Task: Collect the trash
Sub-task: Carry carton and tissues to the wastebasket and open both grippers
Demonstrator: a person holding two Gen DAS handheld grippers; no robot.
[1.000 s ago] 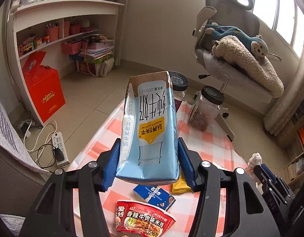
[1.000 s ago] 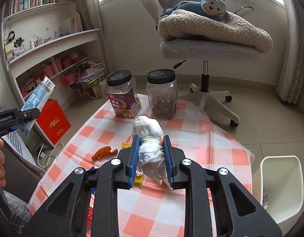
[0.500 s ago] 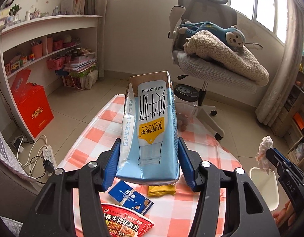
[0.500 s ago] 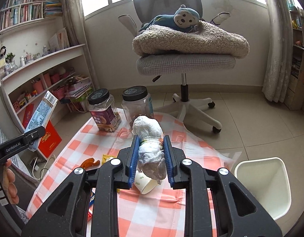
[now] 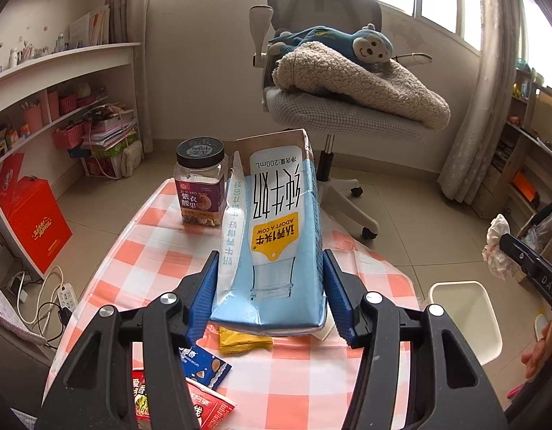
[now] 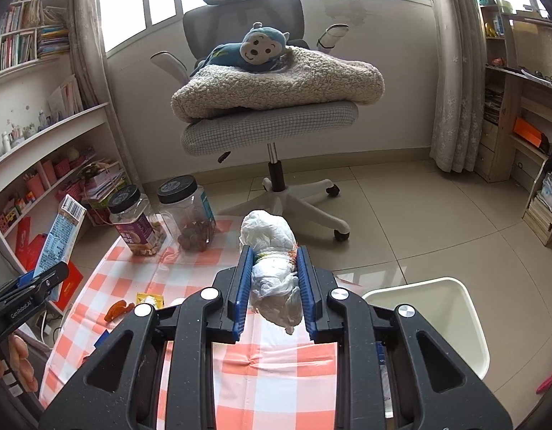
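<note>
Left tool (image 5: 270, 299) clamps milk carton (image 5: 276, 236) above counter (image 5: 161, 251), hiding wrappers behind. Right tool (image 6: 272, 286) grips crumpled wad (image 6: 272, 268); white bin (image 6: 451, 326) partly cut off.

We note two matching tools. The left gripper (image 5: 269, 295) has a black plastic frame, silver round screws and blue ribbed fingers (image 5: 205, 295). The right gripper (image 6: 272, 286) is built the same, with blue ribbed fingers (image 6: 240, 288). Behind the fingers, white lettering marks each side arm: "DAS" and "GenRoboAI". Bare skin of the left hand (image 6: 19, 362) shows.
</note>
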